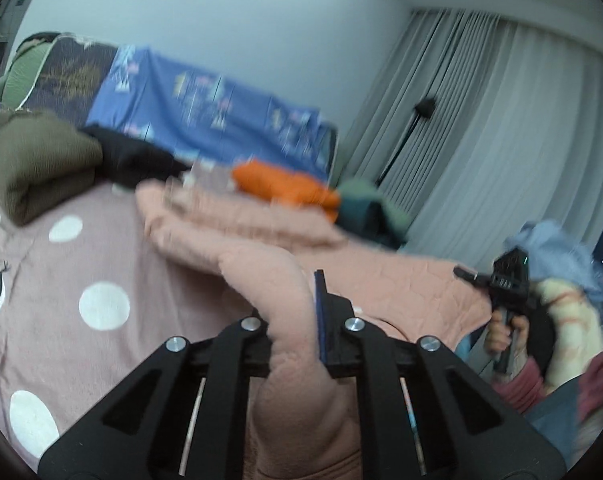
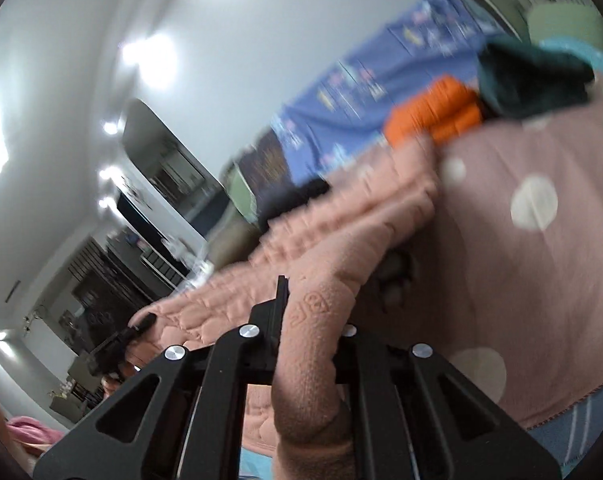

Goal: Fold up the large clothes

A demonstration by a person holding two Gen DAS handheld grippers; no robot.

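Pink fleece garment [image 1: 293, 320] pinched in left gripper [image 1: 297, 320], right gripper [image 2: 313, 320]

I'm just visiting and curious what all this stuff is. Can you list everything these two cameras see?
Fleece garment: one, peach pink, stretched over the bed, pinched at two ends.
Bedspread: one, dusty pink with white dots, underneath.
Folded olive garment: one, far left.
Black garment: one, beside the olive one.
Orange garment: one, far edge of bed.
Dark green garment: one, beside the orange.
Blue patterned sheet: one, draped behind.
Curtains: grey, right.
Left gripper: black, shut on fleece.
Right gripper: black, shut on fleece.
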